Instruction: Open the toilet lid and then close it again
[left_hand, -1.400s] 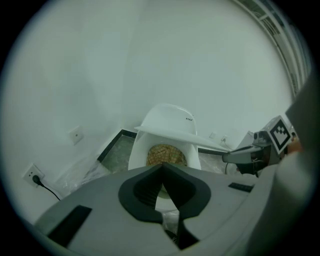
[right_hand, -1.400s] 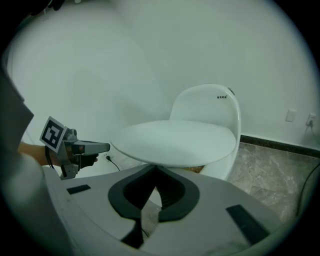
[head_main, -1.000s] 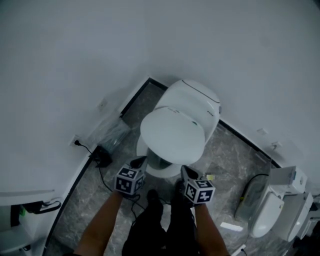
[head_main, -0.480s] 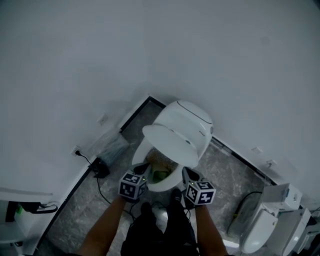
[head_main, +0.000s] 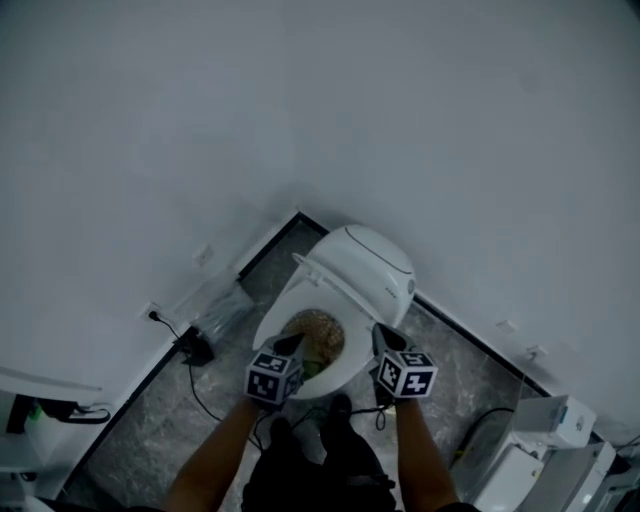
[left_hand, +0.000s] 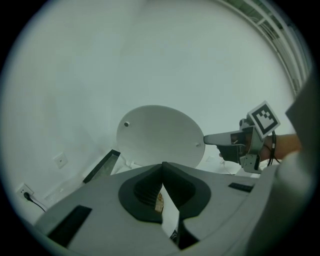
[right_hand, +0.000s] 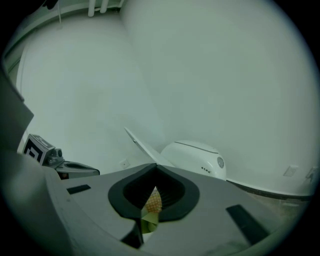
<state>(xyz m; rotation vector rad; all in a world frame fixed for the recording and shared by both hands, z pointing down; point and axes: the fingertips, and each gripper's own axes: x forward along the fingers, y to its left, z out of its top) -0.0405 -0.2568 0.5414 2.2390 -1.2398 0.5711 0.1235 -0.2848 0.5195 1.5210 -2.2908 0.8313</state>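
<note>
My left gripper (head_main: 292, 345) and my right gripper (head_main: 384, 337) are both clenched, with nothing between the jaws. They hang over the front of the open toilet bowl (head_main: 278, 312). The toilet lid (left_hand: 160, 135) stands raised and leans back toward the tank (head_main: 375, 262).

A white toilet (head_main: 372, 262) is standing in the far corner of a grey marbled floor (head_main: 455, 350), with its lid (head_main: 338, 288) leaning up and back. The left gripper (head_main: 292, 344) and the right gripper (head_main: 385, 336) are hovering at either side of the near rim of the bowl (head_main: 268, 328). A second toilet (head_main: 515, 470) is sitting at the floor's right edge.
</note>
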